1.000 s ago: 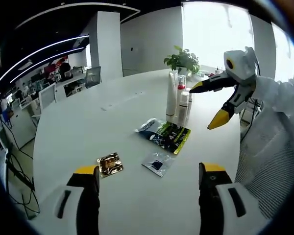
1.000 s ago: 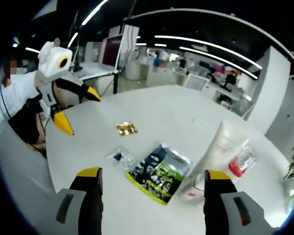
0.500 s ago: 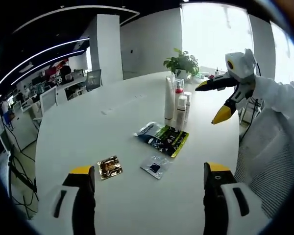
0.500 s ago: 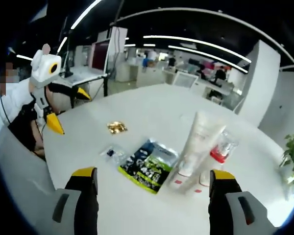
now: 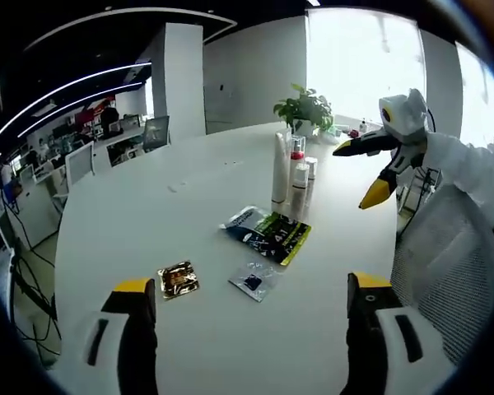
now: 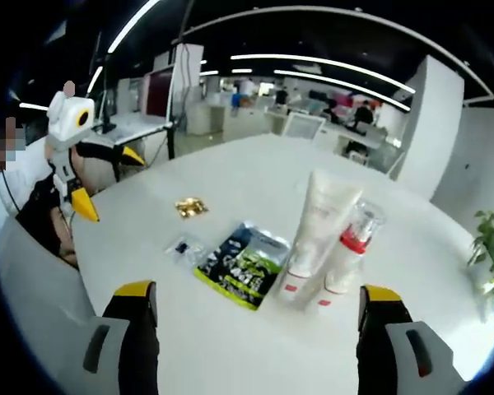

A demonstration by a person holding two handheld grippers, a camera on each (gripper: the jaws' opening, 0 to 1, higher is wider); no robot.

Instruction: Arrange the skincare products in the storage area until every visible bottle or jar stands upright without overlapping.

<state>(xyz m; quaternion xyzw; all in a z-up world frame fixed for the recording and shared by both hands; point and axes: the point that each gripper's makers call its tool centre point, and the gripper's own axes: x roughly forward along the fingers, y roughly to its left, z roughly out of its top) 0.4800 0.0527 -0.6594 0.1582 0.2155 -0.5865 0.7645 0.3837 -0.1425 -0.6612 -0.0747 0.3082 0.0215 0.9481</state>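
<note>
Several skincare products stand upright in a tight cluster on the white table (image 5: pixel 132 214): a tall white tube (image 5: pixel 280 169) (image 6: pixel 323 218), a clear bottle with a red cap (image 5: pixel 297 153) (image 6: pixel 354 239), and small white bottles (image 5: pixel 300 188) (image 6: pixel 296 278). My left gripper (image 5: pixel 247 284) is open and empty at the near edge, well short of them; it also shows as the white left gripper (image 6: pixel 107 181). My right gripper (image 6: pixel 258 290) is open and empty, a short way back from the cluster, and appears as the right gripper (image 5: pixel 358 173) beside the bottles.
A dark green-yellow pouch (image 5: pixel 267 230) (image 6: pixel 240 263), a small clear sachet (image 5: pixel 251 281) (image 6: pixel 184 247) and a gold sachet (image 5: pixel 178 280) (image 6: pixel 189 206) lie flat on the table. A potted plant (image 5: pixel 305 103) stands behind the bottles. A mesh chair (image 5: pixel 445 271) is at the right edge.
Both views have drawn back a little from the table. The right gripper view has levelled, so the cluster now looks upright and more central. Nothing on the table moved; both grippers stayed open.
</note>
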